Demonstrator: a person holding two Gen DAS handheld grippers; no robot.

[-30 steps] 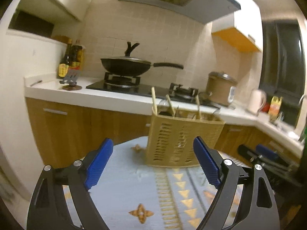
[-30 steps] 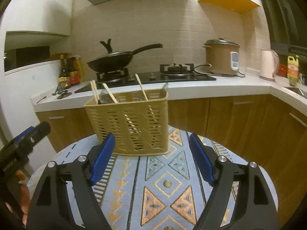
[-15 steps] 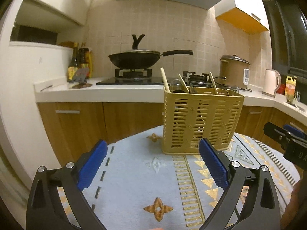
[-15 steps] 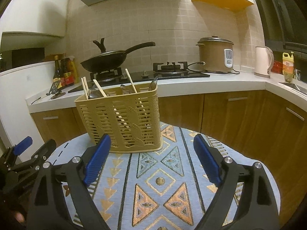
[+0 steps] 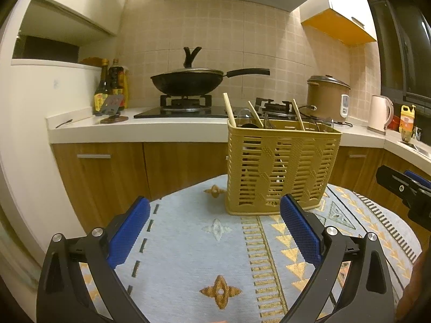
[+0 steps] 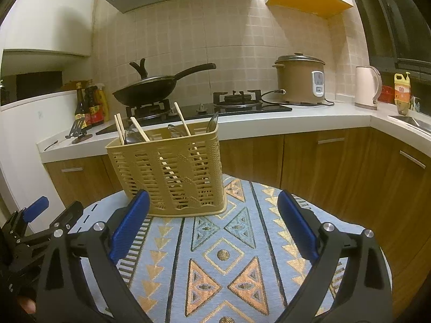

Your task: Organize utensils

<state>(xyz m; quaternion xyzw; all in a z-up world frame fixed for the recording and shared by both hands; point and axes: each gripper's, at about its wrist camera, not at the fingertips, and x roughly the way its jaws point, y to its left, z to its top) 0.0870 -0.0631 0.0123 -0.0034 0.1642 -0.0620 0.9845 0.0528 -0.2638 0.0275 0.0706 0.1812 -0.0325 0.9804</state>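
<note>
While both grippers hang over the table, nothing sits between either pair of pads.

Landmark: tan slotted basket (image 5: 281, 171), upright on the patterned tablecloth (image 5: 188, 242), at the far side of the round table.
Basket contents: wooden chopsticks (image 6: 120, 129) lean out over the rim; dark and clear utensil ends (image 6: 212, 122) poke up beside them; which compartment each sits in cannot be told.
Left gripper (image 5: 215, 223): jaws spread wide, nothing between them, pads touching nothing; it sits on the near side of the basket, apart from it.
Left gripper fingers (image 5: 129, 231): blue pads, over bare cloth to the near left of the basket.
Right gripper (image 6: 214, 220): jaws opening, already wide, nothing between them; it sits near the basket's front, and whether the left pad touches the wall cannot be told.
Right gripper fingers (image 6: 296, 226): blue pads, the right one over cloth, near right of the basket.
Cross view: each gripper shows at the edge of the other's camera, one to either side of the basket.
Behind basket: counter (image 5: 140, 130) with a black wok (image 5: 188, 82) on the stove, a rice cooker (image 6: 300, 78) and a kettle (image 6: 367, 86) further right, sauce bottles (image 5: 110, 88) further left.
</note>
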